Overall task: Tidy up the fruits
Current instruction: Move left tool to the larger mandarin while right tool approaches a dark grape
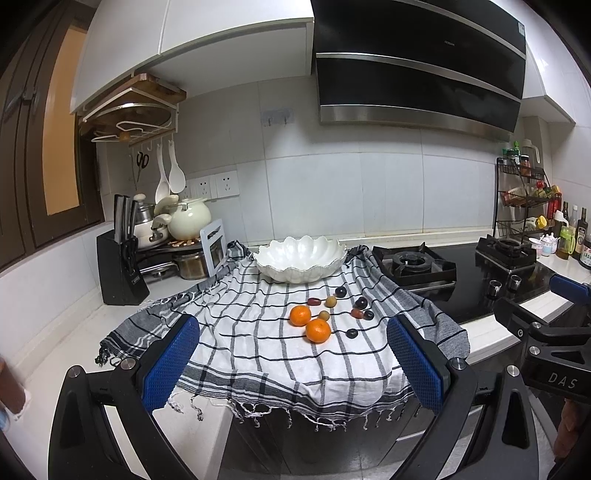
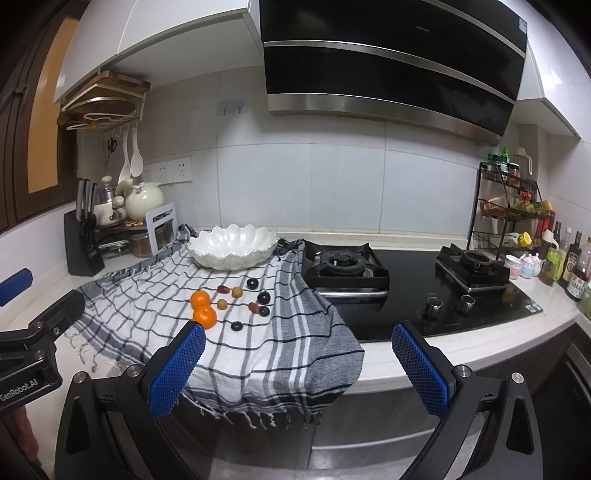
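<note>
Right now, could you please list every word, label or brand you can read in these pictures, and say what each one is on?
"DAS": on the black body of the right gripper, seen from the left wrist.
"GenRobot.AI": on the black body of the left gripper, seen from the right wrist, its first letter partly cut off.
Range hood brand: too small to read.
Bottle labels and knife block label: blurred.

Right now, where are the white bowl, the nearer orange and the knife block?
white bowl [image 1: 301, 264]: left wrist view, outer front wall.
nearer orange [image 1: 318, 331]: left wrist view, middle of peel.
knife block [image 2: 82, 246]: right wrist view, front face.
</note>
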The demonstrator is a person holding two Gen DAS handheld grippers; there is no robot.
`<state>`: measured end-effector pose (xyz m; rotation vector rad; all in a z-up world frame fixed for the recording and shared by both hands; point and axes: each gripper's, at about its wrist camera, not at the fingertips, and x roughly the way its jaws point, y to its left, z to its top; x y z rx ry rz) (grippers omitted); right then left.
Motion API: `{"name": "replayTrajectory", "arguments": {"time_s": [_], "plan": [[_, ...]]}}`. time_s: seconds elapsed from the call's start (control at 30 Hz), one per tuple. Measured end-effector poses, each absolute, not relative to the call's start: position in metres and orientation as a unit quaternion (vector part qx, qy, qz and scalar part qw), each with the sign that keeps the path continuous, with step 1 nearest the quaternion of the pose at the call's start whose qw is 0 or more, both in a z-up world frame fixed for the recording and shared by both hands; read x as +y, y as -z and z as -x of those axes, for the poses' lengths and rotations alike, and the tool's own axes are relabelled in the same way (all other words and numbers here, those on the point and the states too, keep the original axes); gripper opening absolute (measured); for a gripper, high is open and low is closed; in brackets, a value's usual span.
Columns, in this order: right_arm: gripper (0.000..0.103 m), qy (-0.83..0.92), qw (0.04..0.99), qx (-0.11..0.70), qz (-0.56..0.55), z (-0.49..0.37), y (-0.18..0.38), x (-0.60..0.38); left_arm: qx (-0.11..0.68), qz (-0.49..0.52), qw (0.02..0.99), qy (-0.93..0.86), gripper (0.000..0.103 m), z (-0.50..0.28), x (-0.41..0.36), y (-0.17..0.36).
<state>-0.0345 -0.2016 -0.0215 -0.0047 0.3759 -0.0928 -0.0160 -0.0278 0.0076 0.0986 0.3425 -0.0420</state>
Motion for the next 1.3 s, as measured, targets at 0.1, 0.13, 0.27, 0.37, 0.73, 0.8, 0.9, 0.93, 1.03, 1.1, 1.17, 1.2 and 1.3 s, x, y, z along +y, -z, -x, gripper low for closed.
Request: {"name": "replayTrajectory", "arguments": {"time_s": [0.1, 0.13, 0.27, 0.37, 0.73, 0.8, 0.9, 0.93, 1.03, 1.1, 1.17, 1.2, 1.3], "plan": [[0.102, 0.047, 0.981, 0.187, 0.003, 0.033, 0.021, -0.2, 0.171, -0.049, 0.984, 0.021, 0.103, 0.014, -0.028, -0.008], [0.102, 0.047, 0.981, 0.188, 0.004, 0.033, 0.021, -0.2, 0.171, -0.049, 0.984, 0.021, 0.103, 0.015, -0.028, -0.008], [0.102, 0.045, 0.981, 0.188, 0.003, 0.032, 0.021, -0.199, 0.171, -0.051, 0.984, 0.02, 0.103, 0.014, -0.029, -0.007], [0.102, 0.041, 0.981, 0.19, 0.006, 0.029, 0.022, -0.196, 0.174, -0.051, 0.983, 0.019, 0.103, 0.009, -0.028, -0.007], [0.102, 0.022, 0.979, 0.203, 0.018, -0.007, 0.031, -0.184, 0.189, -0.054, 0.98, 0.033, 0.103, -0.027, -0.02, 0.012], [0.101, 0.019, 0.978, 0.207, 0.019, -0.019, 0.035, -0.182, 0.191, -0.06, 0.979, 0.033, 0.103, -0.036, -0.019, 0.017], [0.097, 0.006, 0.974, 0.225, 0.021, -0.039, 0.041, -0.176, 0.202, -0.062, 0.977, 0.04, 0.101, -0.056, -0.017, 0.022], [0.096, 0.003, 0.973, 0.228, 0.023, -0.046, 0.043, -0.175, 0.205, -0.063, 0.976, 0.041, 0.098, -0.062, -0.016, 0.024], [0.091, -0.006, 0.971, 0.237, 0.021, -0.067, 0.051, -0.171, 0.218, -0.076, 0.972, 0.044, 0.092, -0.083, -0.015, 0.033], [0.087, -0.015, 0.969, 0.245, 0.021, -0.081, 0.056, -0.168, 0.225, -0.08, 0.97, 0.048, 0.091, -0.095, -0.015, 0.038], [0.083, -0.024, 0.967, 0.252, 0.022, -0.093, 0.062, -0.166, 0.232, -0.086, 0.967, 0.056, 0.088, -0.109, -0.016, 0.043], [0.08, -0.028, 0.966, 0.256, 0.023, -0.099, 0.066, -0.165, 0.234, -0.09, 0.966, 0.059, 0.088, -0.116, -0.016, 0.046], [0.072, -0.041, 0.961, 0.271, 0.023, -0.122, 0.077, -0.161, 0.242, -0.103, 0.962, 0.068, 0.083, -0.134, -0.019, 0.054]]}}
